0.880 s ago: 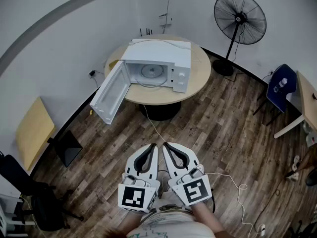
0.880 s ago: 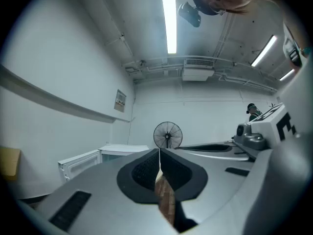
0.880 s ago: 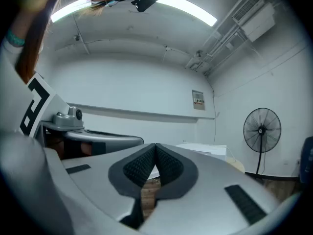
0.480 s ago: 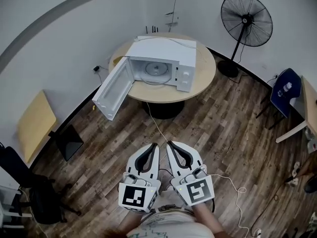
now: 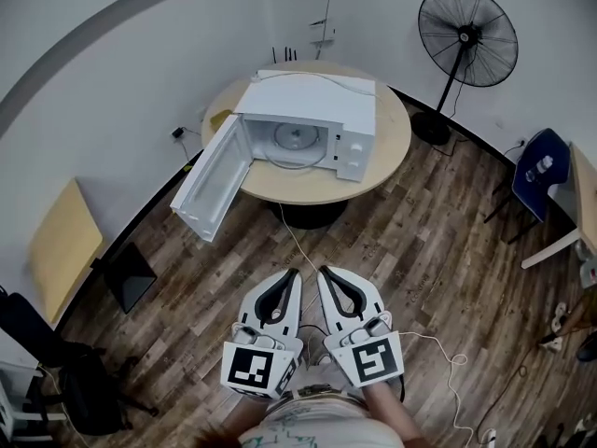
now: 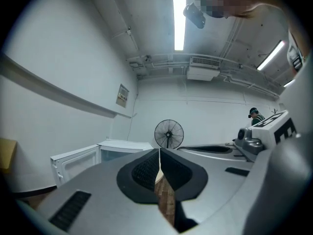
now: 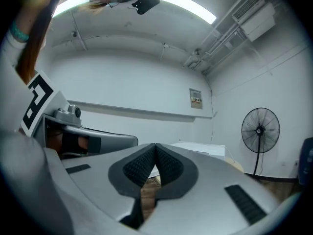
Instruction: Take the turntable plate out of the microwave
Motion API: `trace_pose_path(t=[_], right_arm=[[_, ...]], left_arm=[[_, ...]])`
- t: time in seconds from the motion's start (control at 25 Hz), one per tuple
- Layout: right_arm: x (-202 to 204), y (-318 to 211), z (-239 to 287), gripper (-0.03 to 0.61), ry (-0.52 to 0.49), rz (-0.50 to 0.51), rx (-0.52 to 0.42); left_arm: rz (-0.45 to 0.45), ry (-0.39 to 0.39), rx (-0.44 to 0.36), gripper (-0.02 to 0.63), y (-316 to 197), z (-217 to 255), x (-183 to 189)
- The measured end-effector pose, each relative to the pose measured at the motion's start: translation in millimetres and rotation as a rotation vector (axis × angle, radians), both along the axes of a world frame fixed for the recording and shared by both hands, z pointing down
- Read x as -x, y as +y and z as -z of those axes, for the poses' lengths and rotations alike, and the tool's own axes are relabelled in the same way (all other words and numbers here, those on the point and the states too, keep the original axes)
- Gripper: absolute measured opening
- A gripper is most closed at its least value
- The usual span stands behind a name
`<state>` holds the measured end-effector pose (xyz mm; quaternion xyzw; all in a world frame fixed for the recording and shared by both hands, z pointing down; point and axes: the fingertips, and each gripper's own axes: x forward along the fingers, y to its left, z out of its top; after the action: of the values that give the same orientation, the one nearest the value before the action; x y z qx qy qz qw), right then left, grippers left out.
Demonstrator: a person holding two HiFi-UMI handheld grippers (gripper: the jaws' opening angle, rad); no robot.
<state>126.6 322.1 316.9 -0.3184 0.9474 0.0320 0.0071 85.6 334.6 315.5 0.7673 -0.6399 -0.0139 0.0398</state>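
A white microwave [image 5: 317, 110] stands on a round wooden table [image 5: 387, 161], its door [image 5: 210, 180] swung wide open to the left. Inside lies the round glass turntable plate [image 5: 297, 138]. My left gripper [image 5: 294, 273] and right gripper [image 5: 322, 271] hover side by side over the floor, well short of the table, both shut and empty. In the left gripper view the microwave [image 6: 122, 148] and its open door [image 6: 73, 163] show to the left of the shut jaws. The right gripper view shows the microwave top [image 7: 200, 147] beyond its shut jaws.
A standing fan [image 5: 465, 35] is behind the table to the right. A cable [image 5: 294, 241] runs across the wood floor from the table. A blue chair [image 5: 534, 177] and a desk edge [image 5: 583, 189] sit right; a yellow board [image 5: 61, 250] and dark chair [image 5: 56, 362] left.
The view has shifted slightly; the microwave and table sit a little further right and lower in the head view. Both grippers stay together, shut.
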Motion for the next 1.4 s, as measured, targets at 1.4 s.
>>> trace_pose_path(t=[1.4], right_arm=[[159, -164, -18, -0.009, 0.019, -0.144, 0.067]], left_arm=[[-0.176, 0.045, 0.042, 0.017, -167, -17, 159]])
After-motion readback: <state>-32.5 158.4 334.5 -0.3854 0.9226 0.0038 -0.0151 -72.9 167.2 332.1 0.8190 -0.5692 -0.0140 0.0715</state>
